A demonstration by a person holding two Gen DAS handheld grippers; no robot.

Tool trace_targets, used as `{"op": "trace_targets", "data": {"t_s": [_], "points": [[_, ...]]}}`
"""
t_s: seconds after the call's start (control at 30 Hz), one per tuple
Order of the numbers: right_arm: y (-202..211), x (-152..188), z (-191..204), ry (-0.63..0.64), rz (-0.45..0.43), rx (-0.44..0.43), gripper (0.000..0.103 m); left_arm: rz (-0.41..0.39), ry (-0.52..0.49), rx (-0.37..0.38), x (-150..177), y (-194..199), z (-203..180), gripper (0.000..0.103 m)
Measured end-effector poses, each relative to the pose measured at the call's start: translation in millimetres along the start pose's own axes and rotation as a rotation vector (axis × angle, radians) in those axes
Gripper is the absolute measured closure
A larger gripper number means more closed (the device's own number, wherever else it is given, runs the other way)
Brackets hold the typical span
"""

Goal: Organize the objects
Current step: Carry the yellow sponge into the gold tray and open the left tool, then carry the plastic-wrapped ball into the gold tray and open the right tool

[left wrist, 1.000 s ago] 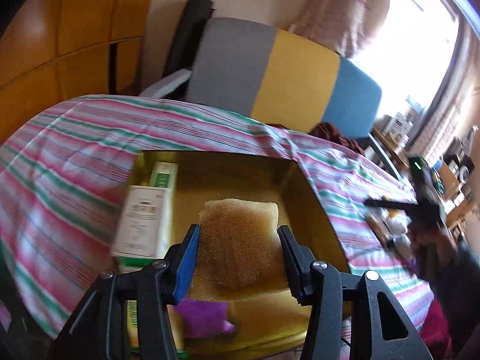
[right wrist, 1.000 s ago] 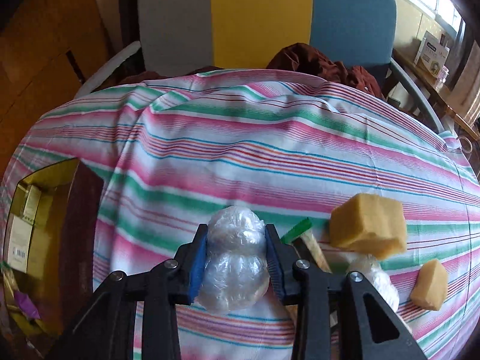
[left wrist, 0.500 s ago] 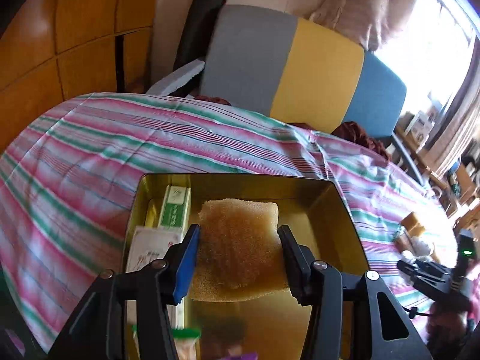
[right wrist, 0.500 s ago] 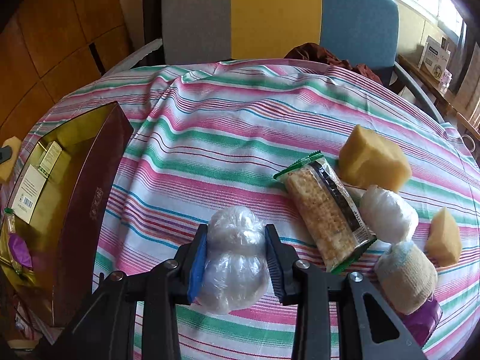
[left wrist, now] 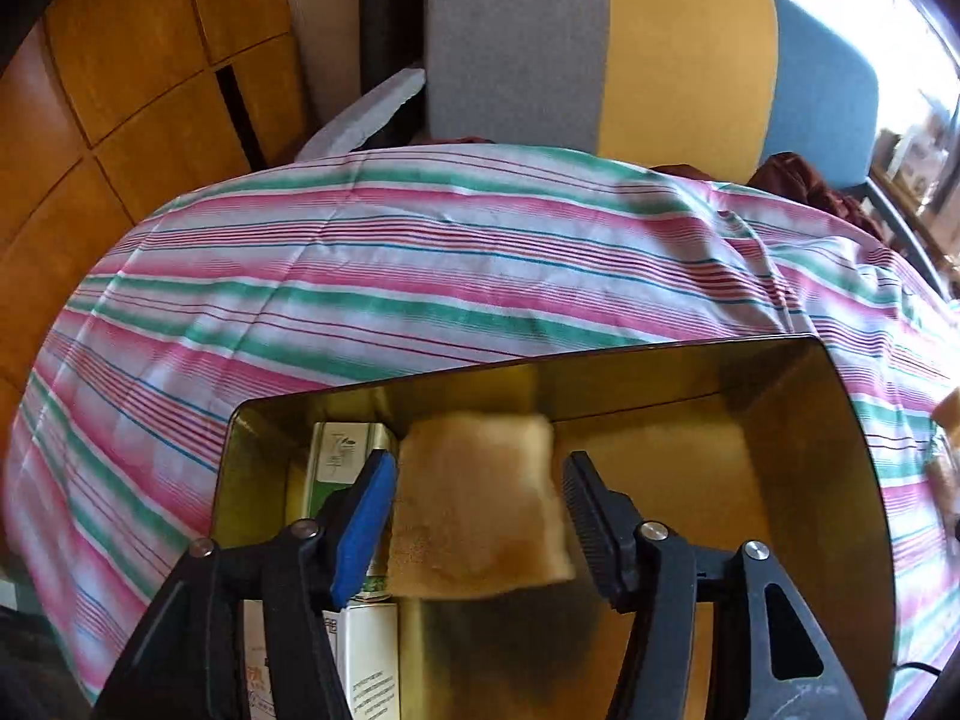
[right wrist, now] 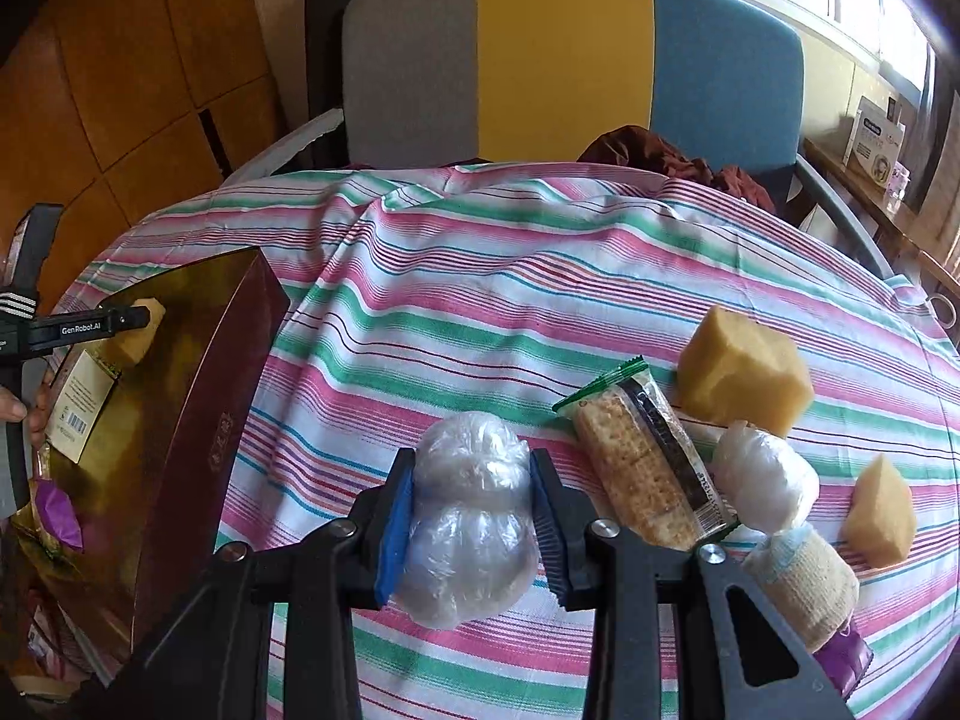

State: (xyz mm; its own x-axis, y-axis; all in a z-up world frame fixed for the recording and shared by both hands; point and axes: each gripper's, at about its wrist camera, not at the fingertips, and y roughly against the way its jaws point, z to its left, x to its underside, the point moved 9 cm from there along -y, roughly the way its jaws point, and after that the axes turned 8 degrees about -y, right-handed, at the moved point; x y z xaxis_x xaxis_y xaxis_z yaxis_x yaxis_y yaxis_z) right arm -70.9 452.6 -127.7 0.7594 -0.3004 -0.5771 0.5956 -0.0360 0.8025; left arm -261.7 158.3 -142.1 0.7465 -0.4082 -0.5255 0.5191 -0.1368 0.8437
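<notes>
My left gripper (left wrist: 480,510), jaws opening, has the sponge (left wrist: 477,510) between them over the gold box (left wrist: 840,480), beside cartons (left wrist: 342,456). My right gripper (right wrist: 471,516) clamps a plastic-wrapped bundle (right wrist: 468,516) beside that box; cracker pack (right wrist: 648,468) nearby.

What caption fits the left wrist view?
Left gripper fingers opening around a yellow sponge over the gold tin.

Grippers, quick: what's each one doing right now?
Left gripper: opening, letting go of the sponge over the tin.
Right gripper: shut on the plastic bundle.
</notes>
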Motion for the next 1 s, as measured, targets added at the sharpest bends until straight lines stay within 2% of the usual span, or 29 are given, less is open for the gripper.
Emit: {"op": "trace_targets", "data": {"t_s": [0.07, 0.17, 0.33, 0.47, 0.57, 0.63, 0.7, 0.77, 0.87, 1.0], "points": [[1, -1, -1, -0.003, -0.008, 0.002, 0.067, -0.012, -0.010, -0.012, 1, 3, 1, 0.033], [3, -2, -3, 0.003, -0.026, 0.015, 0.067, -0.034, 0.024, -0.022, 2, 15, 9, 0.033], [16, -15, -21, -0.049, -0.072, 0.032, 0.067, -0.151, 0.069, -0.007, 8, 67, 23, 0.033], [50, -30, -27, -0.076, -0.142, 0.033, 0.067, -0.228, 0.092, -0.014, 31, 111, 34, 0.029], [92, -47, -15, -0.040, -0.212, 0.014, 0.067, -0.246, 0.103, -0.025, 54, 129, 39, 0.027], [121, -55, 6, -0.011, -0.234, -0.069, 0.067, -0.237, 0.124, -0.020, 68, 135, 44, 0.027], [139, -56, 39, 0.048, -0.212, -0.181, 0.067, -0.241, 0.151, -0.013, 79, 142, 48, 0.027], [144, -51, 73, 0.111, -0.187, -0.233, 0.067, -0.244, 0.175, -0.015, 89, 148, 52, 0.027], [129, -34, 130, 0.165, -0.092, -0.341, 0.067, -0.254, 0.182, -0.018, 99, 155, 53, 0.027], [88, -4, 196, 0.224, 0.037, -0.380, 0.067, -0.266, 0.195, -0.009, 108, 162, 56, 0.026]]}}
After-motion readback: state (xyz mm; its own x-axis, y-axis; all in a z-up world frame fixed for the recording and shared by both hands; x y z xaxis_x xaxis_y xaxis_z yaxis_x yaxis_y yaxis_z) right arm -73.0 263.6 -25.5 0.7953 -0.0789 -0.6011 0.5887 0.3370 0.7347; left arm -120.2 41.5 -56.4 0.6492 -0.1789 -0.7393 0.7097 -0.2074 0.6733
